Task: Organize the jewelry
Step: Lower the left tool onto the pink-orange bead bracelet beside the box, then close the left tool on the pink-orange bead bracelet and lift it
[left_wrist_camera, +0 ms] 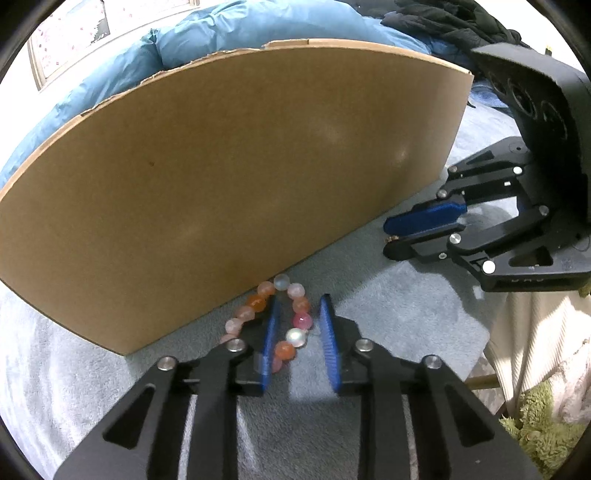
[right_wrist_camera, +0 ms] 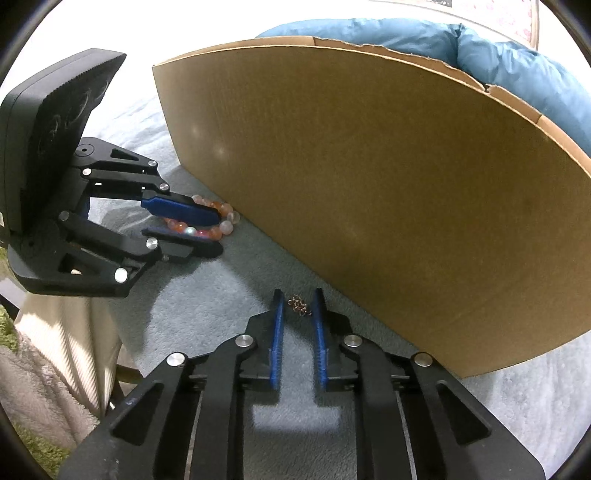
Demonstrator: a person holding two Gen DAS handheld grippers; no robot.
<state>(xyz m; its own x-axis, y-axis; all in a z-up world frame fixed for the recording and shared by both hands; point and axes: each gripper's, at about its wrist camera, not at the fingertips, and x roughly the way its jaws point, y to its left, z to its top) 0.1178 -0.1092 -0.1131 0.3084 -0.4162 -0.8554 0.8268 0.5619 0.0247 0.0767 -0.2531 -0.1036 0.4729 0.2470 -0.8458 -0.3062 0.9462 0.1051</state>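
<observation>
Two views, two pickups. Left wrist: the left gripper (left_wrist_camera: 298, 328) stands parted astride one side of the beaded bracelet (left_wrist_camera: 275, 317), which lies on the grey blanket (left_wrist_camera: 388, 314) against the cardboard box (left_wrist_camera: 236, 177), apparently placed to pinch it. Right wrist: the right gripper (right_wrist_camera: 298, 306), likewise unclenched, brackets a small chain (right_wrist_camera: 301, 305) near the box wall

A pale grey-blue fleecy blanket (left_wrist_camera: 388, 306) covers the lower middle of both views. Behind it a blue puffy quilt (left_wrist_camera: 229, 33) bulges across the top, with dark black clothing (left_wrist_camera: 454, 18) piled at the upper right of the left wrist view. A cream ribbed fabric (left_wrist_camera: 535, 332) hangs at right, above a shaggy green rug (left_wrist_camera: 546, 435) in the lower right corner.
</observation>
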